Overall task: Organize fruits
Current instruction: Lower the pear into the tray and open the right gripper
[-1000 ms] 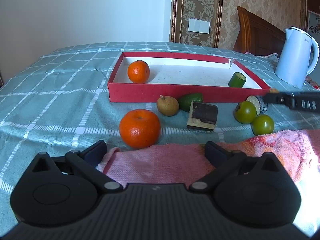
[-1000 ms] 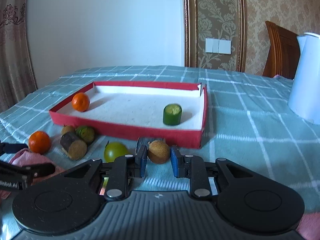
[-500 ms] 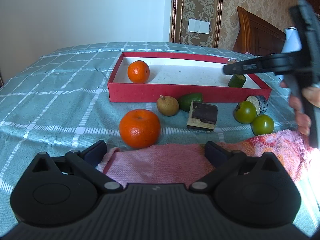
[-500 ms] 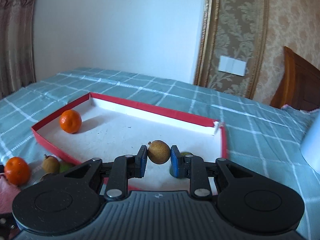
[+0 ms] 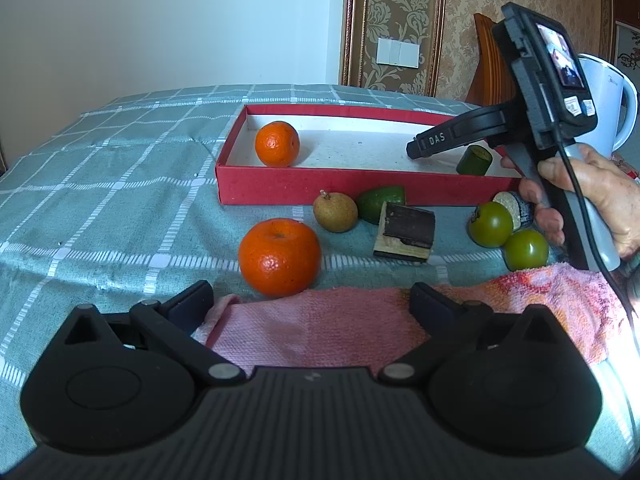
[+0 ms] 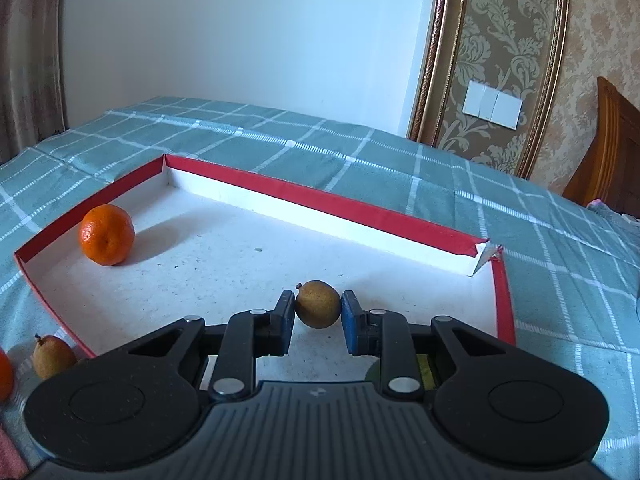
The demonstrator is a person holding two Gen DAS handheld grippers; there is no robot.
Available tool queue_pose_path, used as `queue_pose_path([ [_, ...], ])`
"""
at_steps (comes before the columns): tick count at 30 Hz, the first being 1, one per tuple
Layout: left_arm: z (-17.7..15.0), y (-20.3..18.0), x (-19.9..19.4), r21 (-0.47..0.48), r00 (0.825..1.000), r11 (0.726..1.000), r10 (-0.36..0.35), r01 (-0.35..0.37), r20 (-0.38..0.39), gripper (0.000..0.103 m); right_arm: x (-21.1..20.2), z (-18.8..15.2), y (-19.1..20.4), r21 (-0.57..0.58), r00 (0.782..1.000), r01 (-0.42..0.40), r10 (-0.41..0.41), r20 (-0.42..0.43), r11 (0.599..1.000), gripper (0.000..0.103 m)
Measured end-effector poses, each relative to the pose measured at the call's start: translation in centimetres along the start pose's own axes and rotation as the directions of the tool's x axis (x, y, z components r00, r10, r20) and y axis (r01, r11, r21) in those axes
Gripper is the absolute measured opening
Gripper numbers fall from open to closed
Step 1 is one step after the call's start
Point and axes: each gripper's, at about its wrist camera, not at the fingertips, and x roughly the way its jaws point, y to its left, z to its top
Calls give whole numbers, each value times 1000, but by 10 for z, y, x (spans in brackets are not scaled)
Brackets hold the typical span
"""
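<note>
Right wrist view: right gripper (image 6: pixel 318 312) jaws grip a brown fruit (image 6: pixel 318 304) above the red tray (image 6: pixel 503 292), an orange (image 6: pixel 106 234) well apart.

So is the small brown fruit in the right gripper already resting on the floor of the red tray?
No. The brown fruit is clamped between the right gripper's blue pads, above the red tray's white floor.

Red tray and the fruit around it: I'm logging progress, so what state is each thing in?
Red tray: open, holds an orange and a green piece.
Right gripper: shut on a brown fruit, above the tray.
Left gripper: open, empty.
Big orange: on the cloth, outside the tray.
Green tomatoes: outside the tray.
</note>
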Motion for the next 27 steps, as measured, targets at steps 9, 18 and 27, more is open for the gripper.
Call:
queue_pose_path([
  [9, 0, 0, 0, 0, 1000, 1000, 0, 0, 0, 103, 8, 2, -1, 8, 999, -3, 3, -33, 1000, 25],
  [18, 0, 0, 0, 0, 1000, 1000, 0, 0, 0, 103, 9, 2, -1, 6, 999, -3, 3, -34, 1000, 25],
  [27, 0, 0, 0, 1, 1000, 1000, 0, 0, 1, 103, 7, 1, -3, 20, 999, -11, 12, -34, 1000, 25],
])
